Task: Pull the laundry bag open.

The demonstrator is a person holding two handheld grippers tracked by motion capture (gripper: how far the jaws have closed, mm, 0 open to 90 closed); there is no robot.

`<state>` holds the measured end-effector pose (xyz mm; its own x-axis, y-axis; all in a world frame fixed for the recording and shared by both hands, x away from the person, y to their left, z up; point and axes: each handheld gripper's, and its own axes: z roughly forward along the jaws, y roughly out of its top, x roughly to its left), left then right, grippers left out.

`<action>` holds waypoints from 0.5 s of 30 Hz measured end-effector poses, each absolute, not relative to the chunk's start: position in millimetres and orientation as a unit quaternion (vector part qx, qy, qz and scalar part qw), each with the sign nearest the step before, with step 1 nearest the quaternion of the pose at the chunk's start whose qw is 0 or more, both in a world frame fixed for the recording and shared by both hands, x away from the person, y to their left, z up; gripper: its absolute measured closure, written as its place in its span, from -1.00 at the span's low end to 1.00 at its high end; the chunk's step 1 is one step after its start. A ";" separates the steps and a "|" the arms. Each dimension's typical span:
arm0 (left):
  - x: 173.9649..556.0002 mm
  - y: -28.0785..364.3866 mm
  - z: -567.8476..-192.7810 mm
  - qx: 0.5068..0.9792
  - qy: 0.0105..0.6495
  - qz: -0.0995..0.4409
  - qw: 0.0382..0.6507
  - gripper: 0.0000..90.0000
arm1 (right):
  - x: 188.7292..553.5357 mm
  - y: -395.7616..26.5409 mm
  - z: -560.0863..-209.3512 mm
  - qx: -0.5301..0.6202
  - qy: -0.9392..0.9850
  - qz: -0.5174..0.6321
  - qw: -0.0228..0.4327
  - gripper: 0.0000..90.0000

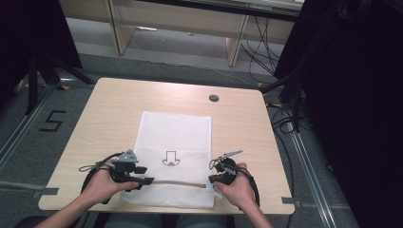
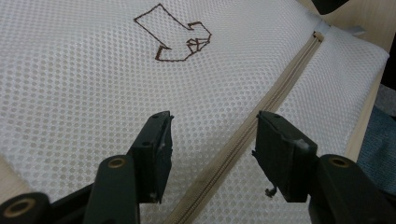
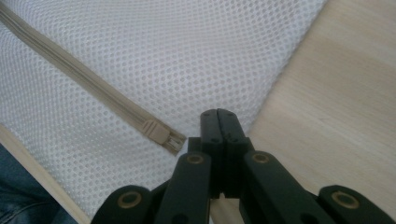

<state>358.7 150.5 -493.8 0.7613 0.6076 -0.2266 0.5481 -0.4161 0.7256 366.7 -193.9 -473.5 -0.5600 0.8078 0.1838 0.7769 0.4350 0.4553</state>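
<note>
A white mesh zip bag (image 1: 176, 128) lies flat on the wooden table (image 1: 109, 109), with a brown stitched motif (image 1: 170, 159) and a beige zipper (image 1: 176, 183) running across its near end. My left gripper (image 1: 147, 181) hovers at the zipper's left end. In the left gripper view its jaws (image 2: 212, 140) stand open, straddling the zipper (image 2: 280, 88) over the mesh. My right gripper (image 1: 211, 179) sits at the zipper's right end. In the right gripper view its jaws (image 3: 219, 114) are shut, just right of the zipper's end piece (image 3: 161, 135), near the bag's edge. Whether mesh is pinched I cannot tell.
A round cable grommet (image 1: 214, 98) sits at the table's far right. Bare wood (image 3: 336, 93) lies right of the bag. The near table edge runs close under both hands. Cables and dark stands crowd the floor at the right, and a taped "5" (image 1: 51, 121) marks it at the left.
</note>
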 end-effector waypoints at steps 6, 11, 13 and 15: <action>363.2 145.4 -493.7 0.842 0.334 0.033 0.423 0.01 | 363.8 -196.4 -478.8 0.470 0.848 0.243 0.017 1.00; 365.7 141.7 -495.2 0.845 0.327 0.030 0.423 0.00 | 360.5 -203.3 -472.6 0.476 0.841 0.256 0.031 1.00; 365.6 139.9 -495.1 0.844 0.328 0.026 0.424 0.00 | 358.9 -202.6 -475.2 0.473 0.845 0.248 0.021 0.97; 365.6 138.0 -495.1 0.847 0.321 0.026 0.423 0.00 | 357.1 -199.7 -480.0 0.470 0.852 0.231 0.011 0.95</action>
<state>365.6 138.0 -495.1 0.7924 0.5661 -0.2271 0.5213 -0.4352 0.7340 357.1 -199.7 -480.0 -0.5572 0.8062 0.1989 0.7961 0.4506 0.4039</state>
